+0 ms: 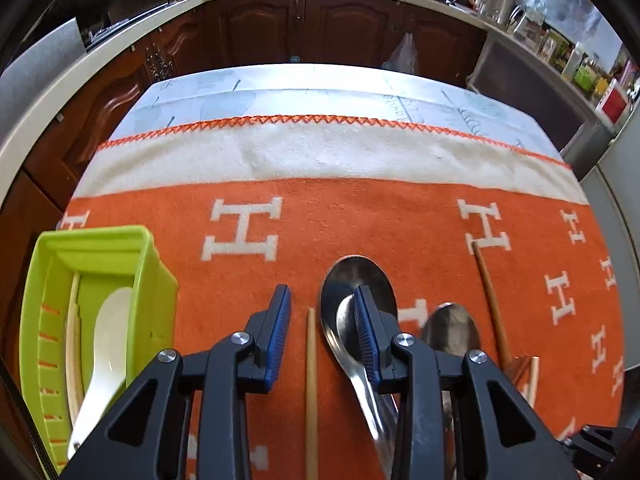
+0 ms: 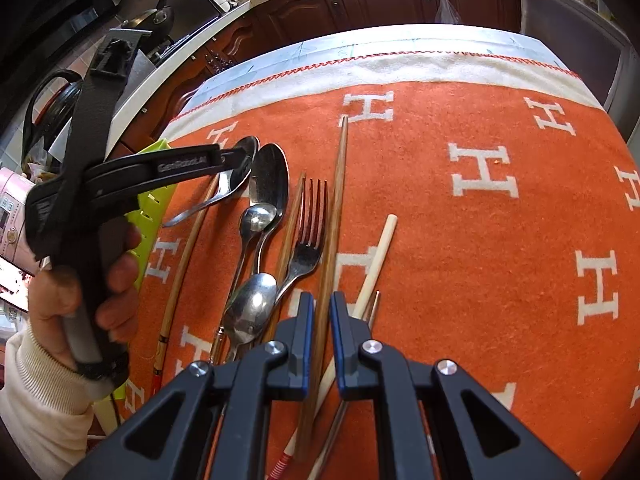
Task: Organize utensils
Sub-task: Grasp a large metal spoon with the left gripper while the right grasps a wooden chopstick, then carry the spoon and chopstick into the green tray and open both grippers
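My left gripper (image 1: 322,312) is open low over the orange cloth (image 1: 360,220). A pale wooden chopstick (image 1: 311,380) lies between its fingers, untouched, and its right finger (image 1: 364,332) overlaps the bowl of a large steel spoon (image 1: 356,276). The green tray (image 1: 40,280) at the left holds a white ceramic spoon (image 1: 108,340) and pale chopsticks. In the right wrist view my right gripper (image 2: 322,308) is shut on a long brown chopstick (image 2: 336,200) that lies flat on the cloth. Left of it lie a fork (image 2: 310,236) and several steel spoons (image 2: 272,176).
A second pale chopstick (image 2: 376,264) lies just right of my right gripper. A person's hand (image 2: 80,288) in a cream sleeve holds the left gripper (image 2: 244,164). Dark wood cabinets (image 1: 320,28) stand beyond the table's far edge. Another brown chopstick (image 1: 492,304) lies at the right.
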The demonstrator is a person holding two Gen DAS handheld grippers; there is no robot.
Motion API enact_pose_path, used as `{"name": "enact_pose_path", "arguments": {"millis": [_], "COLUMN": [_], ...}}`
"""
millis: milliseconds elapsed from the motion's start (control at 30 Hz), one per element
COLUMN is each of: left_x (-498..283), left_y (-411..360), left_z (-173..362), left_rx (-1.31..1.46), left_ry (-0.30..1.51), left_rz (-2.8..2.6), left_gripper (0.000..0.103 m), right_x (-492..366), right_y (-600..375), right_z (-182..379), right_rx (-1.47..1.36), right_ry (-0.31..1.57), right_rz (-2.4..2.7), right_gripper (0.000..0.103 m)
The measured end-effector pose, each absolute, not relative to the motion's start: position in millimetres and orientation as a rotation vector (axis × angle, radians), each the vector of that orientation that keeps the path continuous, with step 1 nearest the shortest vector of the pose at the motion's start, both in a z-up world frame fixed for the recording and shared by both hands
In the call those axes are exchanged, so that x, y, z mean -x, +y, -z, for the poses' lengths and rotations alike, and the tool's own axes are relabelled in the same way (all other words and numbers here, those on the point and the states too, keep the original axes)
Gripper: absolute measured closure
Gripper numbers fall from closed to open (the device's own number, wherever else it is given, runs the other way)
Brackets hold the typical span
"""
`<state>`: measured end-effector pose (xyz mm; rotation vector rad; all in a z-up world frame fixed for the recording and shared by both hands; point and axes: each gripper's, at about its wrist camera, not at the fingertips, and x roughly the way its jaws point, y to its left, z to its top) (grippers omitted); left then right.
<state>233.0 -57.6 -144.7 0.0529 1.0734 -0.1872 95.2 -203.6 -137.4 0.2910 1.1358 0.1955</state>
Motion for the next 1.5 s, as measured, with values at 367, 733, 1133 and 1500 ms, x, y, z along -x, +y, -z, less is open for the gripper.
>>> {"name": "enact_pose_path", "arguments": {"millis": [367, 733, 1133, 1500], "left_x": [-235, -219, -159, -93], "left_y": [-78, -80, -34, 61], "left_z": [144, 126, 58, 2], "left_rx": [-0.142, -0.128, -0.049, -0.151], "left_ry": [1.054, 0.997, 0.914, 0.853], "left_rz": [0.243, 0.285, 0.345, 0.174], "left_gripper": [0.07, 0.102, 0.102, 0.101], "right_x": [-93, -94, -78, -64], "right_y": [-211, -215, -225, -165], "right_z": [138, 140, 117, 43], "right_rx": [-0.313, -0.334, -0.431, -0.489], "right_ry": [1.127, 1.112, 1.062, 0.976], "right_rz": [-0.217, -0.22, -0.129, -0.28], "right_gripper": [0.094, 0.095, 0.096, 0.096]}}
